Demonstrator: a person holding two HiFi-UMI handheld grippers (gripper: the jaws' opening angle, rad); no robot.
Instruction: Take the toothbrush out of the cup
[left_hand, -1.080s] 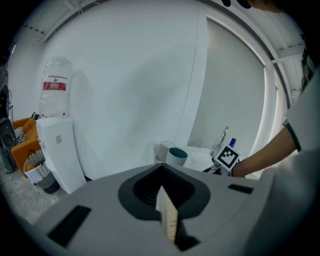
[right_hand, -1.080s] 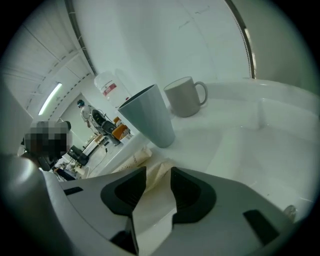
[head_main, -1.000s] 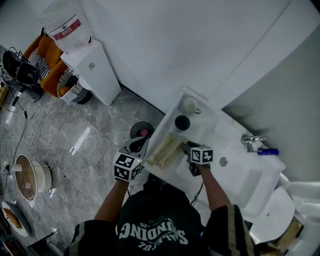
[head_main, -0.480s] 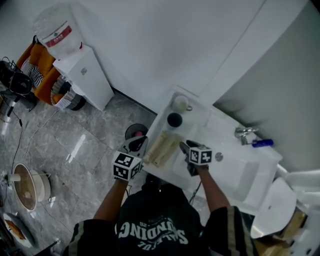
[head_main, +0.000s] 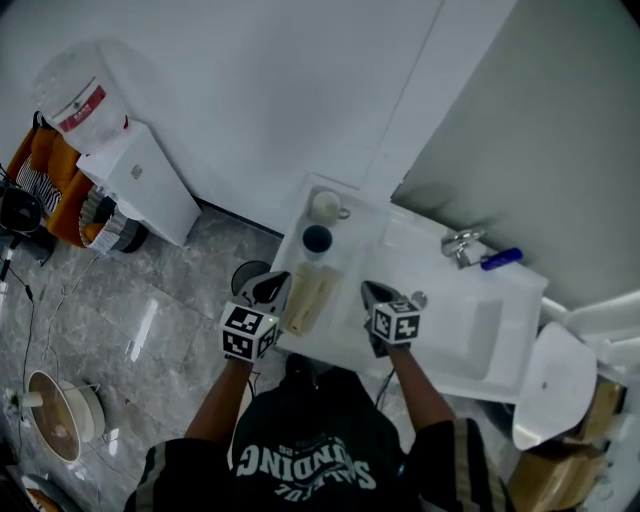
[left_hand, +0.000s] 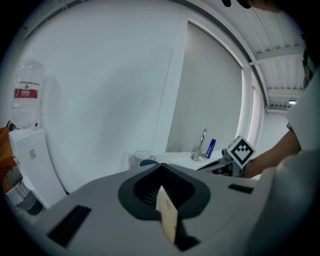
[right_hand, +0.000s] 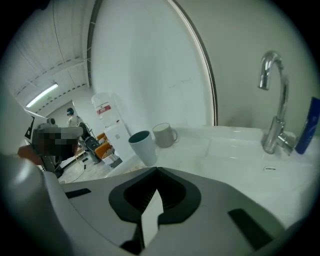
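Can't honestly pick the toothbrush out in any view, it's too small to tell. The cup (head_main: 317, 238) is the dark teal one. It stands upright toward the back left of the white desk (head_main: 358, 240), just beside a white mug (head_main: 326, 205) that sits closer to the wall. Both grippers are on the near side of the cup and clear of it, neither touching it. The right hand-held gripper (head_main: 370, 291) is over by the basin (head_main: 478, 335), with the cup ahead of it and off to its left. Its jaws have just been closing and are now clenched tight with nothing between them. The left hand-held gripper (head_main: 272, 284) hangs at the desk's left edge, jaws likewise pressed together on nothing. From its own view, the cup and mug just peek over its nose. Between the two grippers a long beige thing (head_main: 305, 297) lies flat on the desk, and I can't tell what it is. Past the basin there's the tap (head_main: 458, 243) with a blue bottle (head_main: 500, 258) right next to it. Way off to the left, a water dispenser (head_main: 140, 180) stands on the floor.
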